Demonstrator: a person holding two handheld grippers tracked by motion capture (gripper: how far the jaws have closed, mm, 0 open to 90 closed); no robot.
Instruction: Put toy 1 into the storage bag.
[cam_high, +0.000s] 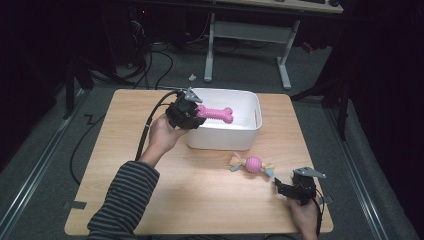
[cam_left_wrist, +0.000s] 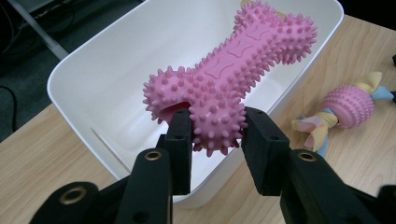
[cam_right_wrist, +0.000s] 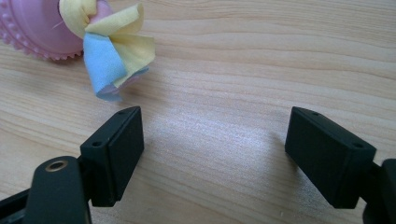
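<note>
The left gripper (cam_left_wrist: 217, 128) is clamped on one knobby end of the pink spiky rubber bone (cam_left_wrist: 233, 77), which is held just above the white plastic tub (cam_left_wrist: 88, 70). The bone could slip — only its rounded end is pinched. The right gripper (cam_right_wrist: 212, 149) is held wide apart, empty, near the pink ball toy with cloth tails (cam_right_wrist: 70, 32).

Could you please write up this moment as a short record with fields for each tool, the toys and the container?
left tool: shut on one knobby end of the pink spiky bone, holding it above the white tub
right tool: open, nothing between its jaws, low over the wooden table
rope ball toy: lying on the table in front of the tub, near the right tool
tub contents: none visible under the bone
</note>
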